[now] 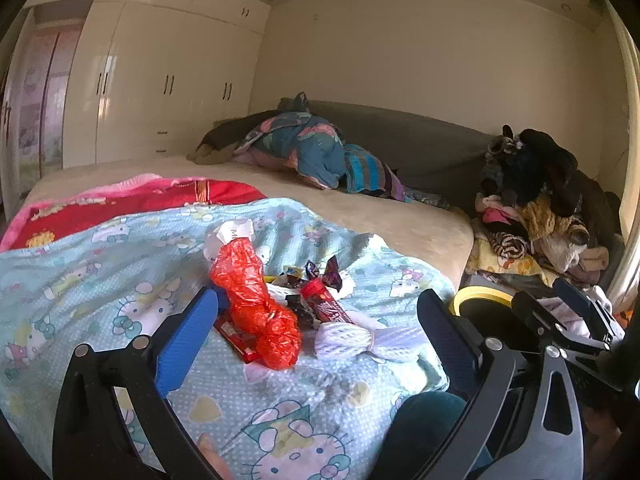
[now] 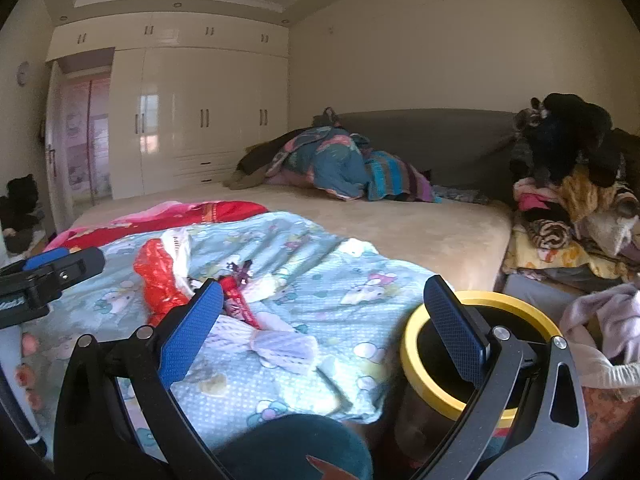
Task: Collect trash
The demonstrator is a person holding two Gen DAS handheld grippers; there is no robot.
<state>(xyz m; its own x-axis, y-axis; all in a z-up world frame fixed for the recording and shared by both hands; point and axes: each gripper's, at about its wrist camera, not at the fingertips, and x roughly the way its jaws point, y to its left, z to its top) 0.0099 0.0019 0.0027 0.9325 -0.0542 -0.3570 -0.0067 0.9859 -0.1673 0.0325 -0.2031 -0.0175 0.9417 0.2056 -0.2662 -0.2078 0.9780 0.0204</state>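
**Desk:** On the near corner of a bed, what sits in front of the two tools?

**Photographer:** Litter, heaped together on a pale blue cartoon-print blanket [image 1: 120,264]. A crumpled red plastic bag [image 1: 256,304] lies longest, with a red snack wrapper [image 1: 326,304] beside it, a white foam net sleeve [image 1: 360,340] at the front, a white paper scrap [image 1: 232,234] at the far end and small dark candy wrappers [image 1: 320,274] behind.

**Desk:** And the grippers?

**Photographer:** The left gripper [image 1: 316,328] hangs over that heap with its jaws spread wide and nothing between them, the left pad just beside the red bag. The right gripper [image 2: 324,320] is likewise gaping and empty, lined up between the litter and a yellow-rimmed bin [image 2: 412,344] standing off the bed's edge.

**Desk:** Why that arrangement?

**Photographer:** My reading: the bin stands close to the corner so each piece has a short trip, and the wide jaws suggest a first pick is being lined up. Nothing appears collected yet, though the bin's inside is too dark to tell.

**Desk:** Anything to watch?

**Photographer:** The soft film and netting may crush or slip, and the blanket could be pinched along with them. Clothes piled at the right [image 2: 576,200] seem no part of the job.
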